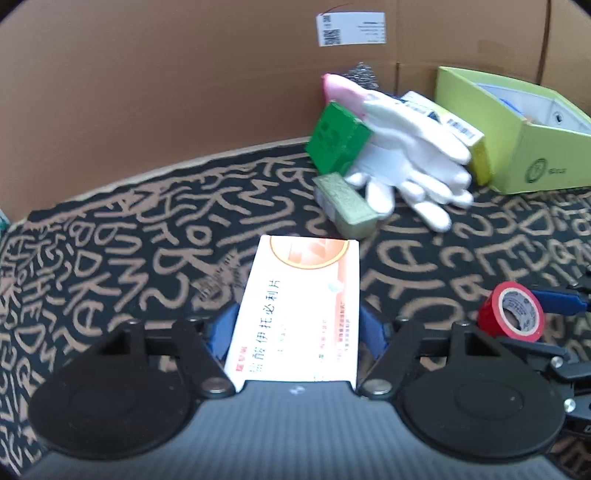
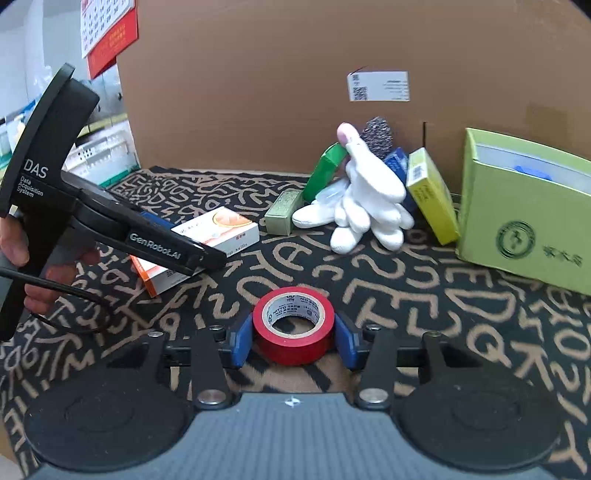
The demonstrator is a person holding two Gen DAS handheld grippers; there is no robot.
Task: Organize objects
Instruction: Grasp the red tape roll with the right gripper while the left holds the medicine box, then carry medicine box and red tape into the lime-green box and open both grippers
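Left gripper [image 1: 297,325] is grasping the white-and-orange medicine box [image 1: 301,306], whose long axis is running straight away along its fingers toward the pile of white gloves [image 1: 406,166]. Right gripper [image 2: 293,339] is clamping the red tape roll [image 2: 293,325], lying flat on the patterned surface [image 2: 424,295], hole facing up. Only the right wrist view is showing a hand [image 2: 33,258] and calendar [image 2: 109,29].

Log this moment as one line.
left gripper: around medicine box | right gripper: around red tape roll | both on patterned mat
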